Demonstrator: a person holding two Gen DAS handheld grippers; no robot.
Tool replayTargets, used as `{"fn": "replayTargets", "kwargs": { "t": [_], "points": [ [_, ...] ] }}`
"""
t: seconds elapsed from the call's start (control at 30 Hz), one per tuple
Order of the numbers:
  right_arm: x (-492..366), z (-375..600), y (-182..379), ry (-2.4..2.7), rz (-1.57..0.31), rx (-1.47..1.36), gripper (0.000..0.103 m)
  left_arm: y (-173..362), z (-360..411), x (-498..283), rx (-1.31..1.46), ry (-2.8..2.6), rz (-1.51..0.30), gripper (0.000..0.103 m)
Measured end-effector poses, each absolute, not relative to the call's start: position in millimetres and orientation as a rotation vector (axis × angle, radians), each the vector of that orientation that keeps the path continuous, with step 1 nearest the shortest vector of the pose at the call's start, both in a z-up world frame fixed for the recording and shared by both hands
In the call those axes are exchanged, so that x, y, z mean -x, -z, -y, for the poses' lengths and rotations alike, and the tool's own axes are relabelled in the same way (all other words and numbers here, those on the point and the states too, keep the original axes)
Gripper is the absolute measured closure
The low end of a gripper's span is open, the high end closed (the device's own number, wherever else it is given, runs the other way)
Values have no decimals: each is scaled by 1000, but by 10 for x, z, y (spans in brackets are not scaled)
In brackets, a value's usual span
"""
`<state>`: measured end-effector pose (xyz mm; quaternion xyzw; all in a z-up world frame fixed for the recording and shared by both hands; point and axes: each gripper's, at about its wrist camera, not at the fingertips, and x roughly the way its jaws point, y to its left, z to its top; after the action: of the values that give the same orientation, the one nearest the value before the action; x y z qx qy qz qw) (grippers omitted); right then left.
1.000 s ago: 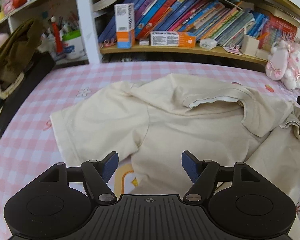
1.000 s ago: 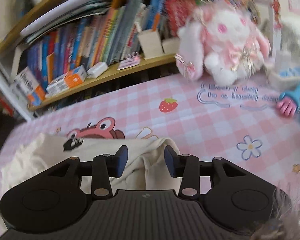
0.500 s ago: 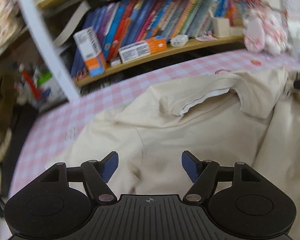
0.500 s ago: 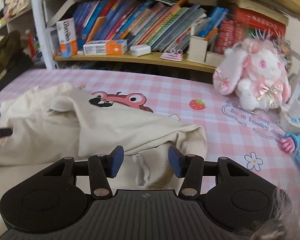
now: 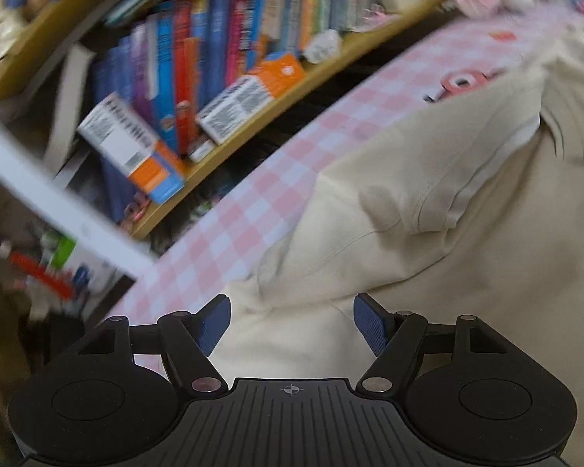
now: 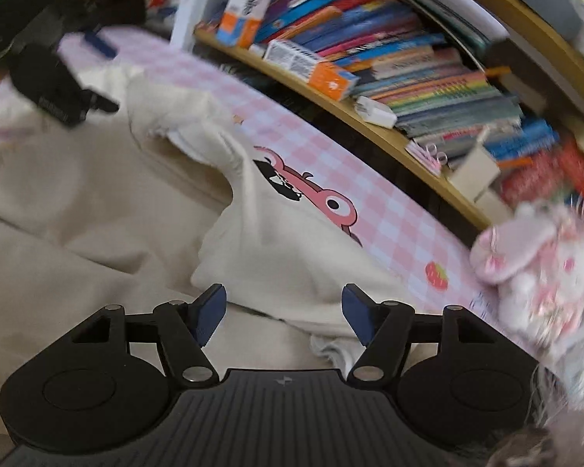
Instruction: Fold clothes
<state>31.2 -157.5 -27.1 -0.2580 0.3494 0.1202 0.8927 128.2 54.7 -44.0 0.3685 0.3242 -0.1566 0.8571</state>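
A cream T-shirt (image 5: 428, 272) lies crumpled on a pink checked tablecloth (image 5: 276, 179) in front of a bookshelf (image 6: 420, 89). Lettering on the orange-and-white boxes (image 5: 136, 148) is too blurred to read. Both grippers tilt downward over the shirt, views slanted. The left gripper (image 5: 290, 323) has its jaws spread, nothing between them. The right gripper (image 6: 284, 313) has just been opening its jaws; they clear the fabric below.

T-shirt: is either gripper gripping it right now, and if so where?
Neither. Left gripper and right gripper are open above the cream T-shirt; the right's jaws have just been opening, pads off the cloth.
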Motion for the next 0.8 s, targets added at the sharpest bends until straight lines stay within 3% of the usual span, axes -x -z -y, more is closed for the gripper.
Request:
{"fn": "replayTargets", "kwargs": {
  "t": [0.17, 0.23, 0.27, 0.33, 0.37, 0.53, 0.57, 0.63, 0.67, 0.7, 0.8],
  "points": [
    [-465, 1578, 357, -268, -740, 614, 44, 489, -516, -1428, -803, 406, -655, 31],
    [-526, 1611, 356, -308, -766, 613, 75, 449, -557, -1496, -751, 459, -700, 61],
    [-568, 1660, 298, -337, -785, 587, 89, 422, -589, -1535, -717, 482, -725, 95],
    [-651, 1758, 182, -395, -822, 533, 100, 323, -722, -1631, -610, 511, -779, 101],
    [-693, 1807, 124, -424, -841, 506, 100, 240, -810, -1662, -543, 524, -779, 102],
    [-1112, 2188, -375, -289, -726, 291, 101, -233, -1258, -2038, -142, 402, -709, 102],
    [-1252, 2267, -461, -192, -676, 231, 101, -275, -1319, -2136, -68, 324, -701, 94],
    [-1515, 2393, -560, 8, -600, 126, 90, -256, -1455, -2328, 55, 107, -747, 88],
    [-1615, 2420, -559, 78, -592, 99, 72, -226, -1519, -2413, 107, 4, -780, 77],
    [-1659, 2413, -532, 89, -610, 93, 61, -194, -1576, -2477, 143, -79, -808, 59],
    [-1671, 2357, -436, 71, -654, 100, 56, -118, -1649, -2288, 69, -67, -805, 43]
  ]
}}
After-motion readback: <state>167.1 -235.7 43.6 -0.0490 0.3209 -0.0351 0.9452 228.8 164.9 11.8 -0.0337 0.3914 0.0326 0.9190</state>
